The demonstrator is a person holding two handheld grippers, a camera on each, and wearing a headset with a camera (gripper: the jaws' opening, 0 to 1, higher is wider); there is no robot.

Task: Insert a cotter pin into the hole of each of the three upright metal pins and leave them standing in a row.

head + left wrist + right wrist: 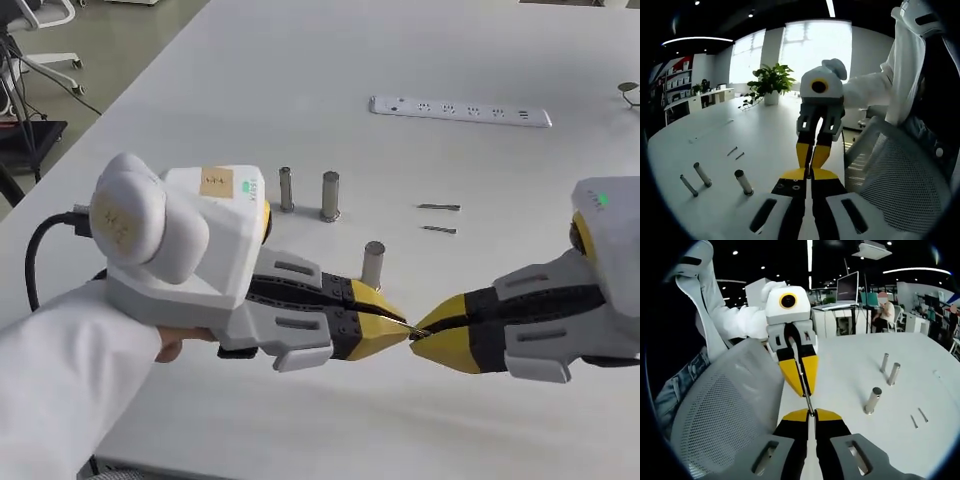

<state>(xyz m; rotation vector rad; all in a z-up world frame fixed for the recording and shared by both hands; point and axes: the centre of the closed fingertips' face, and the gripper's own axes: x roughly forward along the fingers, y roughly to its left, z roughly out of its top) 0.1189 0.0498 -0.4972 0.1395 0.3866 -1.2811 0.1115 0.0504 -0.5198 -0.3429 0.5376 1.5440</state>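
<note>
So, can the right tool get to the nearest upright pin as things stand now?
Probably yes. The nearest upright pin stands on bare table just beyond the right tool, with nothing between them. But that tool and the left tool both pinch one cotter pin, so one must likely release first.

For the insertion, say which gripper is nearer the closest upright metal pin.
Left. The left gripper lies just before the metal pin; the right gripper, off to its right, shares the cotter pin.
</note>
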